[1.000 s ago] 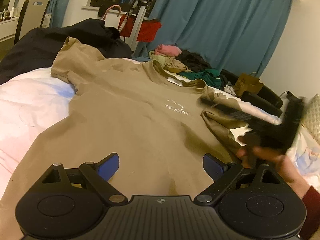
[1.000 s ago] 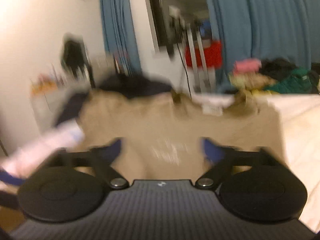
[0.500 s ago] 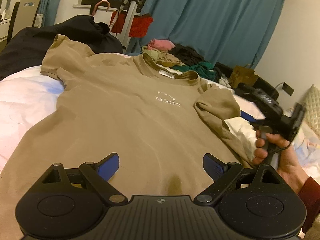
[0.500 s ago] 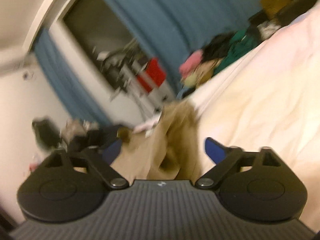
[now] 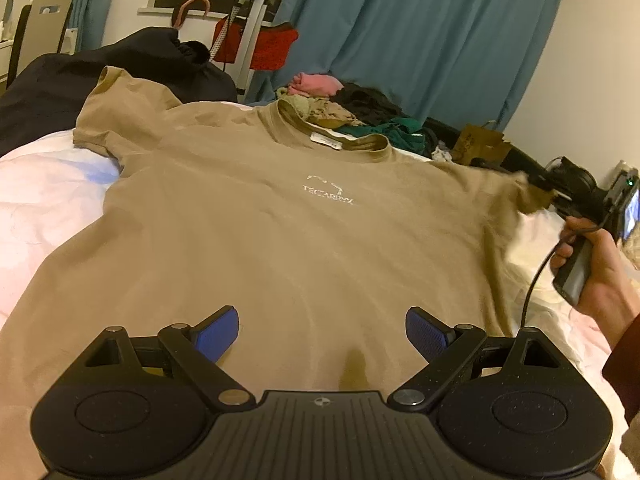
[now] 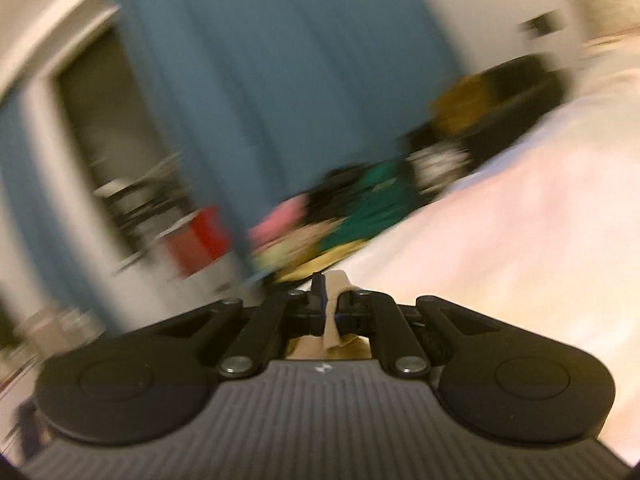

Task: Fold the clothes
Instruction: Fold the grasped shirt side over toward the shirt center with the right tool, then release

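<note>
On the bed [image 5: 48, 184]: tan T-shirt [image 5: 280, 240], front up; left gripper [image 5: 322, 330] wide open above its hem; right gripper [image 6: 329, 312], jaws just closed, pinching its sleeve.

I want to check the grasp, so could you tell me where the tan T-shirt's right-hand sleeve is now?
In the left wrist view the sleeve is stretched out at the right edge of the tan T-shirt, its tip clamped in the right gripper over the pale bedsheet.
</note>
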`<move>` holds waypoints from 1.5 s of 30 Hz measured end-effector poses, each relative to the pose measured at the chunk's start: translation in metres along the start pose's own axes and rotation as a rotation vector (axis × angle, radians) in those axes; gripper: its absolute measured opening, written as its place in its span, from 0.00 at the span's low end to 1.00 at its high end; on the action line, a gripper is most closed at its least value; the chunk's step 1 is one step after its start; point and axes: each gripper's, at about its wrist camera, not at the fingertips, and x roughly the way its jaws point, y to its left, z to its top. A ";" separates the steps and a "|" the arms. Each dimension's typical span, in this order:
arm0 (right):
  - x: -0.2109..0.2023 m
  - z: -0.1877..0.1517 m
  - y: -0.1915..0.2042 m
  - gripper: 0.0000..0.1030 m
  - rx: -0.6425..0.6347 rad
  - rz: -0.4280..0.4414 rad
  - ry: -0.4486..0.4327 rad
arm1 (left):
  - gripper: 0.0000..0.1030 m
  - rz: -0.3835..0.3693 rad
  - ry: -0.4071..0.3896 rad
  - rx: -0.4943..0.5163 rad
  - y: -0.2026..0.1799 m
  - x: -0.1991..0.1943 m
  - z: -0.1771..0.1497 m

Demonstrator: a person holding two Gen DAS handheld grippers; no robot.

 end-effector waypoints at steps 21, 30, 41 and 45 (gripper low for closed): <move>-0.060 -0.038 -0.073 1.00 0.502 0.035 0.201 | 0.89 0.010 -0.070 0.076 -0.013 -0.022 0.000; -0.011 -0.095 -0.052 1.00 0.550 0.106 0.442 | 0.90 -0.024 -0.031 0.027 -0.005 -0.015 0.001; 0.028 -0.093 -0.040 0.50 0.320 -0.030 0.212 | 0.89 -0.036 -0.020 -0.013 0.003 0.003 0.006; 0.038 -0.068 -0.008 0.11 0.098 -0.134 0.202 | 0.89 -0.037 -0.043 -0.017 0.008 0.005 0.012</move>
